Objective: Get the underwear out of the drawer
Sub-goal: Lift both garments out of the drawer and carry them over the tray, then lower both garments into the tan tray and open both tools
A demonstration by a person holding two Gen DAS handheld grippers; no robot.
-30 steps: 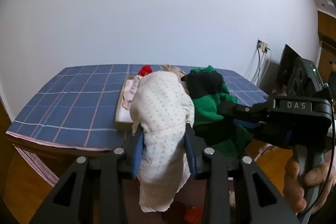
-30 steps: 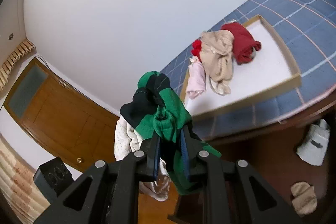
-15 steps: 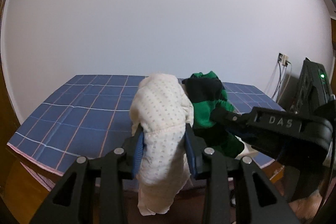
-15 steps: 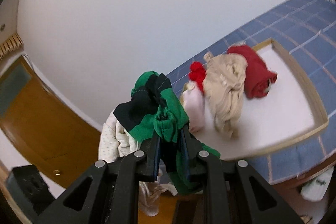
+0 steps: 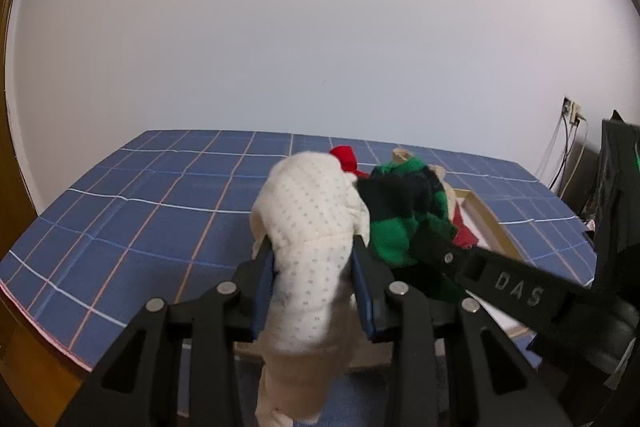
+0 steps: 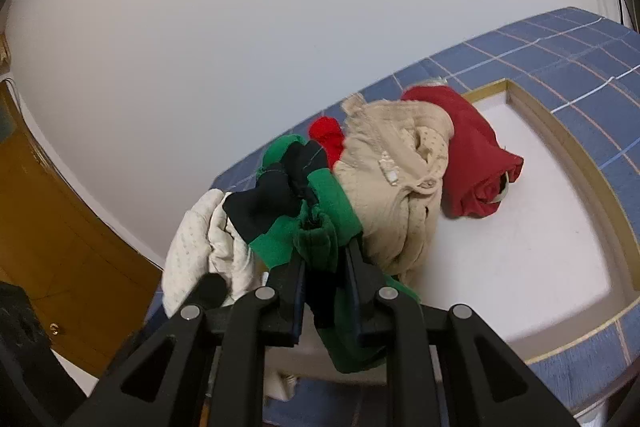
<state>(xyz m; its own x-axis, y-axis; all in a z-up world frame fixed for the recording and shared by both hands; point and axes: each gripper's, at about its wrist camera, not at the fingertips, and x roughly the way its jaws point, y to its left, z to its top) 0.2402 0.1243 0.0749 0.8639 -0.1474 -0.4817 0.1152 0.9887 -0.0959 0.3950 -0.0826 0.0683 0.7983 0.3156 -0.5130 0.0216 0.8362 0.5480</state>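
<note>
My left gripper (image 5: 314, 255) is shut on a cream dotted piece of underwear (image 5: 308, 223), held above the blue checked tablecloth (image 5: 152, 211). My right gripper (image 6: 324, 259) is shut on a green and black striped piece (image 6: 296, 211), held over the near left corner of the shallow wooden drawer (image 6: 560, 131). The two held pieces hang side by side; the cream one also shows in the right wrist view (image 6: 200, 243), and the striped one in the left wrist view (image 5: 404, 215). In the drawer lie a beige piece (image 6: 396, 163), a dark red piece (image 6: 472, 155) and a bright red piece (image 6: 326, 133).
The drawer's white floor (image 6: 520, 247) is bare on its right half. A wooden door (image 6: 60, 247) stands at the left. A wall socket with cables (image 5: 570, 111) and dark equipment (image 5: 616, 167) are at the right of the table.
Both grippers, still holding their pieces, have moved forward and now hang over the table and the drawer's near edge. The drawer and its clothes look closer.
</note>
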